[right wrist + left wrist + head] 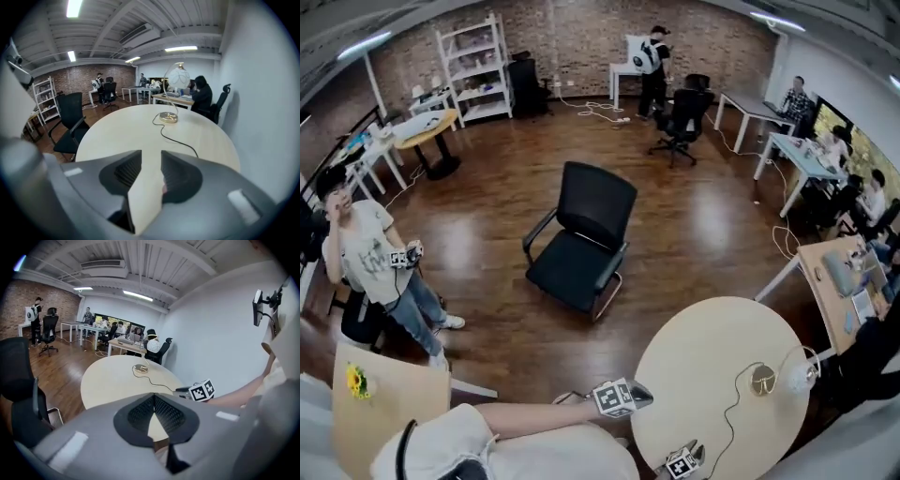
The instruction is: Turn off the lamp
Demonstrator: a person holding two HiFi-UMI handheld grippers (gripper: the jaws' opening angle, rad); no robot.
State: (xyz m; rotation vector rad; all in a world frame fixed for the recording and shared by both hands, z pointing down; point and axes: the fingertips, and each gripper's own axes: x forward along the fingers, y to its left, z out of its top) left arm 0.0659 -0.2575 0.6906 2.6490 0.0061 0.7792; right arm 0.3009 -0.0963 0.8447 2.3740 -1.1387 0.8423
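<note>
A: Head view first; where is the lamp (pixel 795 377)?

B: On the far right part of the round counter (pixel 694 366), close to its rim; the brass base (pixel 762 380) lies flat on the top, and the cord (pixel 733 412) trails from it towards the near edge.

A: And the hands?

B: The left gripper (pixel 643 396) is at the counter's left edge; the right gripper (pixel 697 451) is at its near edge; both are well apart from the lamp, the right one somewhat nearer, I'd judge.

A: Left gripper view?

B: Its fingers (pixel 140 411) meet at the tips with nothing between them; the base (pixel 140 368) lies ahead across the counter, and the right gripper (pixel 187 391) shows off to the right.

A: Right gripper view?

B: Fingers (pixel 123 169) parted, only bare counter (pixel 122 131) in the gap; the lamp (pixel 168 117) stands upright, straight ahead and a touch right, its stem arching from the base up to the white shade (pixel 178 78); the cord (pixel 178 140) runs back towards this gripper.

A: So the coming move?

B: A forward reach by the right hand, I'd say, along the line of the cord; where the switch sits I cannot make out.
</note>
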